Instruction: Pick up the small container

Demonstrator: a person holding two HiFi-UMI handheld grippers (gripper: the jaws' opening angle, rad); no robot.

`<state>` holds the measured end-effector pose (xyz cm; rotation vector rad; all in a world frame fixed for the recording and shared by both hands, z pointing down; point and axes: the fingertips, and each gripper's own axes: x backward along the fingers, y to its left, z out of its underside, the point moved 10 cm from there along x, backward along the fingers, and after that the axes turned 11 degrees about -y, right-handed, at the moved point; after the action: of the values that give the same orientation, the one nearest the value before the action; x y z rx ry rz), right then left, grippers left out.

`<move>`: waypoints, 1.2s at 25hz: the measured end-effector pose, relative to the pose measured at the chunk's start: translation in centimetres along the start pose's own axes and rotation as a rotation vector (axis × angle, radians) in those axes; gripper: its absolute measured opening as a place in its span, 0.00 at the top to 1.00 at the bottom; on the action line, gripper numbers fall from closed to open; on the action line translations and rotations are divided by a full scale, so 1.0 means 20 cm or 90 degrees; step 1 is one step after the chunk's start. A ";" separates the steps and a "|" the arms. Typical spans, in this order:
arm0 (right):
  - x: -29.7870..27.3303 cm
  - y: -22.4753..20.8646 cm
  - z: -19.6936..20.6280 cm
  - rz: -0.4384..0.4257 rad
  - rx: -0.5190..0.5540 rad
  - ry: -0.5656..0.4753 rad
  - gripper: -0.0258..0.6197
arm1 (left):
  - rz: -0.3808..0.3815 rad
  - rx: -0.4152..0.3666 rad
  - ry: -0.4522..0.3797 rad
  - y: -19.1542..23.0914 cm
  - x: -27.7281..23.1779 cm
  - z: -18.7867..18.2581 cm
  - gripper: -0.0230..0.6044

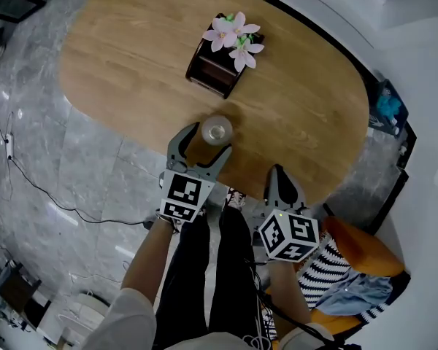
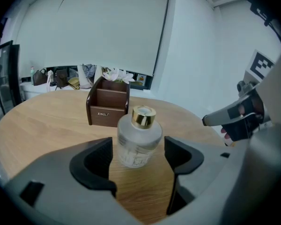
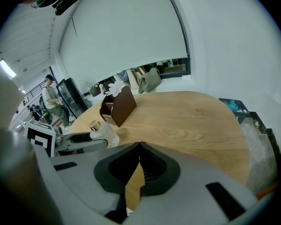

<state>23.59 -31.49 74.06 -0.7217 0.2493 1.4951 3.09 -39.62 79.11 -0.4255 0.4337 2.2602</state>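
Pickup outstanding — we find the left gripper (image 1: pixel 209 139), jaws wide, straddling the small container (image 2: pixel 139 137), ungripped on the worktop (image 1: pixel 299 115); right gripper (image 3: pixel 138 172) jaws closed, empty.

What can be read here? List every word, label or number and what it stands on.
"XINGLI": on the front of the brown wooden box.
Faint print on the side of the frosted bottle: too blurred to read.
Nothing else is legible.
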 end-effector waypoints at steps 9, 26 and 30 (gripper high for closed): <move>-0.05 -0.07 0.01 -0.001 -0.009 0.014 0.92 | -0.006 -0.016 -0.004 -0.01 -0.10 -0.01 0.43; -0.07 -0.14 0.02 -0.014 -0.012 0.027 0.92 | 0.017 -0.037 -0.033 -0.01 -0.13 -0.02 0.43; -0.05 -0.14 0.01 -0.012 -0.012 0.022 0.92 | 0.022 -0.024 -0.037 -0.05 -0.09 -0.06 0.43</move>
<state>26.05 -31.98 75.52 -0.7638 0.2551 1.4702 5.21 -40.58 78.70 -0.3743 0.3711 2.3108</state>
